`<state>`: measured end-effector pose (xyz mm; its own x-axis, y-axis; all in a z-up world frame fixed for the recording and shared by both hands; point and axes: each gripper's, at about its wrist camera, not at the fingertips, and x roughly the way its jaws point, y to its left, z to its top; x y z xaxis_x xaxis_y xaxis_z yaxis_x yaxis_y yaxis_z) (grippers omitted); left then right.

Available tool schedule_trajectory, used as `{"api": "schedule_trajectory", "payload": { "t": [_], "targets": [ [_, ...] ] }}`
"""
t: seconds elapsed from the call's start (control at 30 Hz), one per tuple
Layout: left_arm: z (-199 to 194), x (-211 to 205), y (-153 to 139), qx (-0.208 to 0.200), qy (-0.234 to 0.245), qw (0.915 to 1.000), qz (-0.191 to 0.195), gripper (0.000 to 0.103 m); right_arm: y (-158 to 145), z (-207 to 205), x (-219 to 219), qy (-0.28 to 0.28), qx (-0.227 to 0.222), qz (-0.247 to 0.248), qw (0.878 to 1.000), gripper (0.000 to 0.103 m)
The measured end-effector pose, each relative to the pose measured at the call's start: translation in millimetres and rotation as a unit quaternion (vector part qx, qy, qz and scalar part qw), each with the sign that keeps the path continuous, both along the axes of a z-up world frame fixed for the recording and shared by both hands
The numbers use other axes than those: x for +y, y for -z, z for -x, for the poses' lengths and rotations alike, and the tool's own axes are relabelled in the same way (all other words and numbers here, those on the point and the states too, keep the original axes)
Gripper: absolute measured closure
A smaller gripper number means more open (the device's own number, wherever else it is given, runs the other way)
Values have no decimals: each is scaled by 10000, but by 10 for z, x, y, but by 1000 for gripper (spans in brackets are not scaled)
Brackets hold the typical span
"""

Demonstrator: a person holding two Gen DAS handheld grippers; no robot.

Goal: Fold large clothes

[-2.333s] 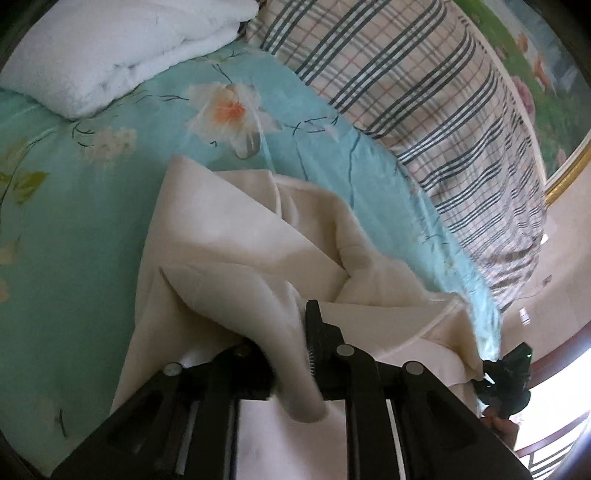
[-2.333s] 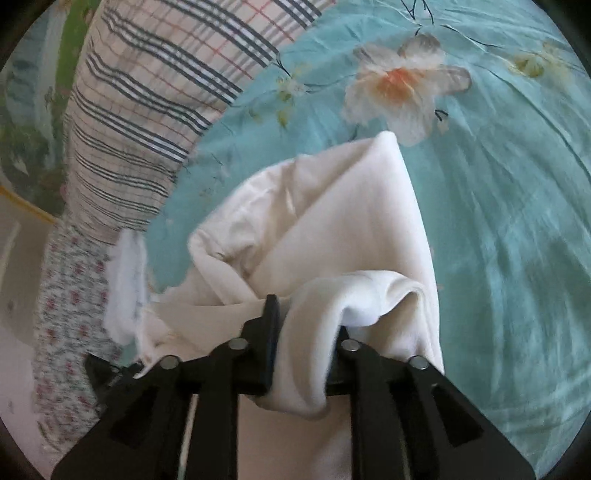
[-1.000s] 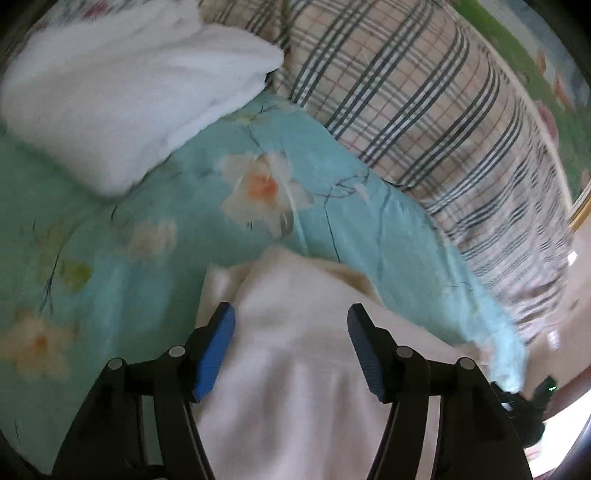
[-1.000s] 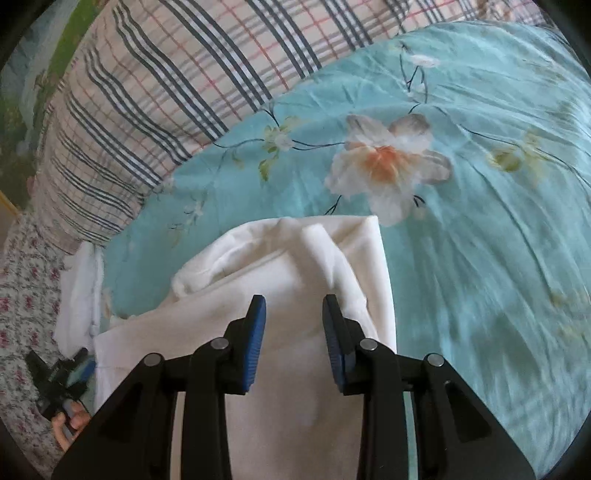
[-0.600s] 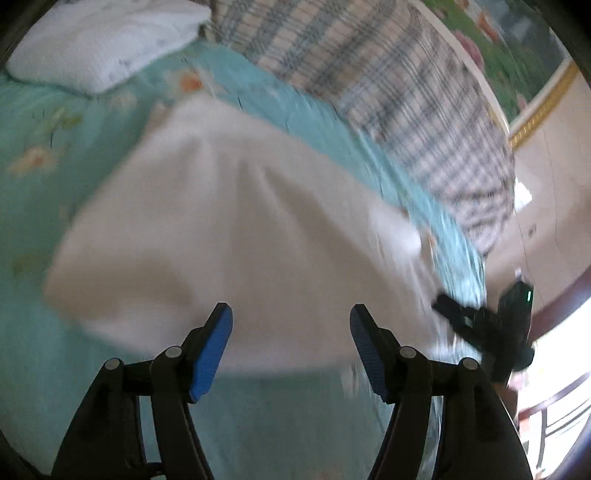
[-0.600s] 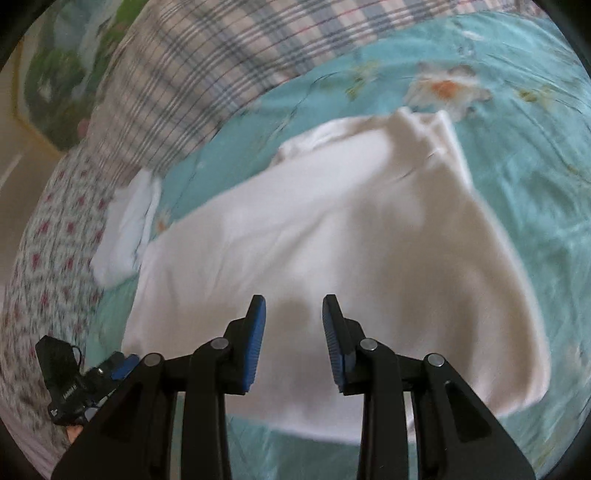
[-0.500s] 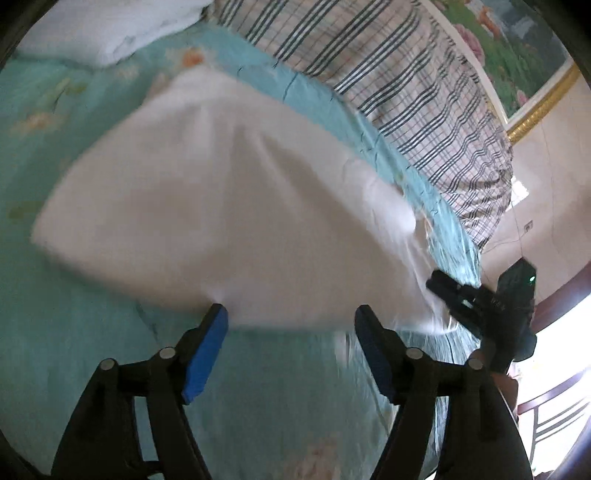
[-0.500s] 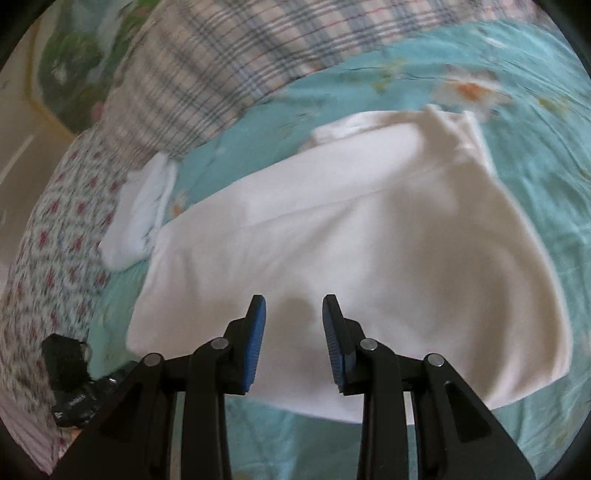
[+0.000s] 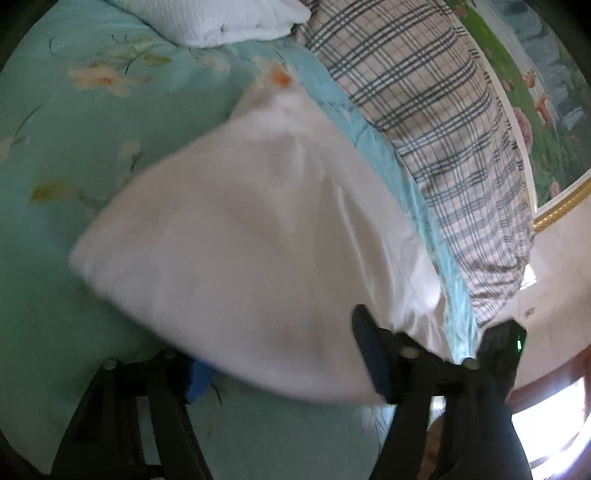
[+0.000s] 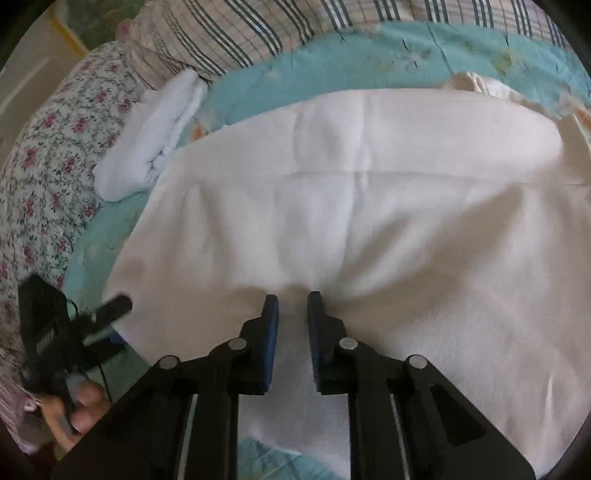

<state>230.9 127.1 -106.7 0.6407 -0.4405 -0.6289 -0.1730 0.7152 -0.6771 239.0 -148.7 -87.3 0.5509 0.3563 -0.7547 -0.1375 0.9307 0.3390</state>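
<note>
A large cream garment [image 9: 251, 236] lies spread flat on the turquoise floral bed sheet [image 9: 55, 155]. My left gripper [image 9: 284, 363] is at the garment's near edge. Its jaws are wide apart and closing, and the blurred hem lies over the left blue pad [image 9: 197, 376]. In the right wrist view the garment [image 10: 369, 214] fills the middle, with a straight seam across it. Low over its near part is my right gripper [image 10: 292, 306], jaws closing to a narrow gap. Cloth shows through the gap and the pads are not pressing on it.
A folded white blanket [image 9: 221, 18] and a plaid quilt [image 9: 443, 110] lie beyond the garment. A rolled white cloth [image 10: 147, 140] and a flowered sheet [image 10: 40, 177] sit at the left of the right wrist view, where a hand [image 10: 81, 406] holds the other tool.
Both grippers let go of the bunched cloth and drew back toward its near edge. The garment now lies flat. The right jaws have narrowed; the left gripper has sunk onto the hem.
</note>
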Motion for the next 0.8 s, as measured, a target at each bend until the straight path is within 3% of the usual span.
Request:
{"api": "schedule_trajectory", "payload": {
  "t": [0.07, 0.1, 0.2, 0.3, 0.47, 0.57, 0.67, 0.73, 0.8],
  "targets": [
    [-122, 42, 2, 17, -66, 10000, -47, 70, 1, 15, 3, -6, -50, 41, 10000, 88],
    [-212, 10, -10, 25, -74, 10000, -32, 96, 3, 19, -4, -4, -50, 32, 10000, 88],
    [-290, 8, -157, -204, -59, 9997, -143, 97, -9, -15, -75, -19, 9, -163, 9999, 88],
    [-294, -207, -526, -639, 232, 9956, -646, 97, -30, -7, -223, 73, 118, -748, 9971, 88],
    [-350, -800, -1048, -1358, 961, 9793, -1152, 97, -144, 110, -729, 527, 59, -1609, 9855, 86],
    [-404, -1328, -1242, -1738, 1544, 9601, -1553, 97, -231, 175, -1164, 841, -80, -2119, 9736, 85],
    [-462, -1985, -1188, -1921, 2277, 9329, -2022, 97, -265, 207, -1571, 1144, -159, -2594, 9589, 82],
    [-488, -2337, -1035, -1890, 2678, 9164, -2298, 97, -242, 190, -1766, 1214, -115, -2942, 9479, 72],
    [-505, -2661, -813, -1792, 3042, 8979, -2630, 97, -223, 149, -1880, 1205, -54, -3188, 9401, 37]
  ]
}}
